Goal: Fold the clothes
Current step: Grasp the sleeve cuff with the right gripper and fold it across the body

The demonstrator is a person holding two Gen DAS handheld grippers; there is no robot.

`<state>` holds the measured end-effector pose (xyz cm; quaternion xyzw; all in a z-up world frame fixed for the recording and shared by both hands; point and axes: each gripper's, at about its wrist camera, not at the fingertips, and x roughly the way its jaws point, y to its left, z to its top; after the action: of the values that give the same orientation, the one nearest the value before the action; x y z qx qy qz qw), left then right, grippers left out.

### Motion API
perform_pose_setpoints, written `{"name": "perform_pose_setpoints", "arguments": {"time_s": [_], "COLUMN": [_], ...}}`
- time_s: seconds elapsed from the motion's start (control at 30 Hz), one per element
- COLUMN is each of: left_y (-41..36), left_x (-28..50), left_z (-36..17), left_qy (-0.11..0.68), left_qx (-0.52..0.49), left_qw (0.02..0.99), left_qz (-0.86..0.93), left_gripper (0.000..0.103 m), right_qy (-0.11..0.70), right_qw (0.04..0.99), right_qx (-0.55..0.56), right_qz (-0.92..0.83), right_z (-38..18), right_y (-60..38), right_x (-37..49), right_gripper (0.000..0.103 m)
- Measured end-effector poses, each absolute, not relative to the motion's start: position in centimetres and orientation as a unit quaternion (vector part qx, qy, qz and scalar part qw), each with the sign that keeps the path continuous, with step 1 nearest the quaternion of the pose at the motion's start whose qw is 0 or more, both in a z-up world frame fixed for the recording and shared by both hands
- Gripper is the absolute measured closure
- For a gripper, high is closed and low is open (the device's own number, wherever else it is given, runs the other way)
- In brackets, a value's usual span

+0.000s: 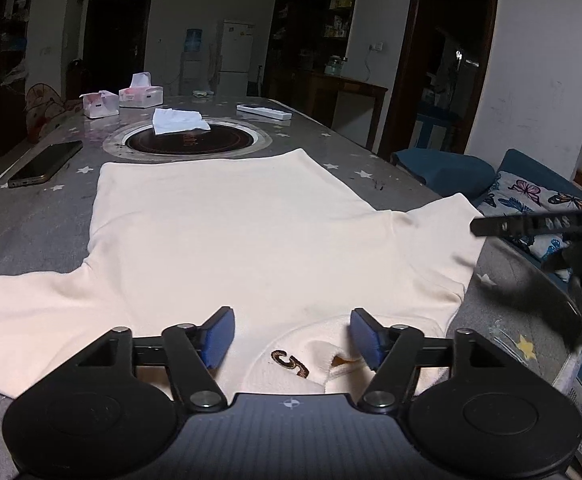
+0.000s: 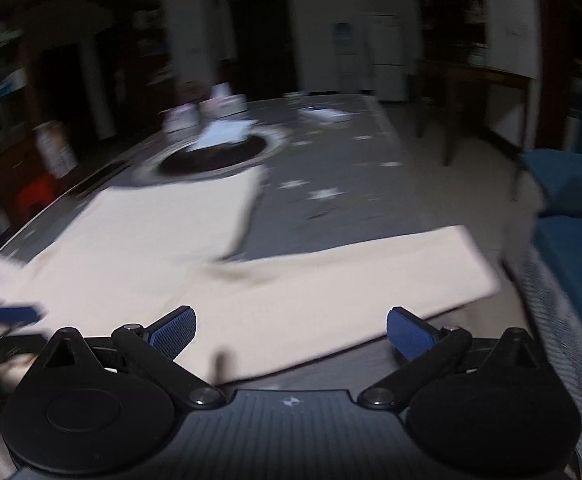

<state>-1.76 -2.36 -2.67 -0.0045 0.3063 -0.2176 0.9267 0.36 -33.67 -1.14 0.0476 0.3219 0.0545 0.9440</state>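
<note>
A cream T-shirt [image 1: 243,232] lies flat on the grey star-patterned table [image 1: 31,216], hem far, both short sleeves spread out. Its collar [image 1: 315,356], with a dark embroidered mark, is nearest me. My left gripper [image 1: 293,336] hovers open just over the collar, blue pads [image 1: 219,336] on either side, holding nothing. In the blurred right wrist view, my right gripper [image 2: 291,332] stands wide open above the shirt's right sleeve [image 2: 371,280], nothing between its pads. The right gripper [image 1: 563,240] also shows as a dark blur at the left view's right edge.
A phone [image 1: 45,164] lies left of the shirt. Beyond the hem is a round hob [image 1: 195,144] with a white cloth [image 1: 179,120] on it, two tissue boxes [image 1: 141,94] and a white strip [image 1: 265,112]. A blue sofa with a butterfly cushion [image 1: 531,196] borders the table's right edge.
</note>
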Motion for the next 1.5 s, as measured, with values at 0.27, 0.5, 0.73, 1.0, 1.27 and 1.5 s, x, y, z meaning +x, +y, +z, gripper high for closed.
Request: {"name": "perform_pose_setpoints", "arguments": {"time_s": [0.27,0.5,0.73,1.0,1.27,1.5], "left_y": [-2.5,-2.9,-2.9,-1.6,1.9,4.9], "left_x": [-1.8,-1.8,-2.0,-2.2,-3.0,-4.1], "left_z": [-2.7,-2.7,-2.4,-1.0,-0.5,-0.5], "left_qy": [0.306,0.306,0.305,0.283,0.266,0.256], "left_qx": [-0.002,0.005,0.002,-0.016,-0.044,-0.07], "left_qw": [0.927,0.927,0.928,0.938,0.95,0.955], "left_qz": [-0.218,-0.217,-0.215,-0.199,-0.158,-0.13], "left_gripper": [0.032,0.029,0.029,0.027,0.025,0.022], "right_qy": [0.346,0.35,0.313,0.272,0.258,0.281], "right_qw": [0.918,0.884,0.881,0.895,0.894,0.871], "right_qx": [0.191,0.309,0.354,0.345,0.308,0.285], "right_qz": [-0.031,-0.016,0.007,0.069,0.198,0.287], "right_z": [-3.6,-6.6,-6.9,-2.6,2.5,3.6], "right_y": [-42.8,-47.5,-49.0,-46.2,-37.5,-28.8], "right_x": [3.9,5.7,5.4,4.4,5.8,7.0], "right_gripper": [0.023,0.047,0.09,0.098,0.098,0.098]}}
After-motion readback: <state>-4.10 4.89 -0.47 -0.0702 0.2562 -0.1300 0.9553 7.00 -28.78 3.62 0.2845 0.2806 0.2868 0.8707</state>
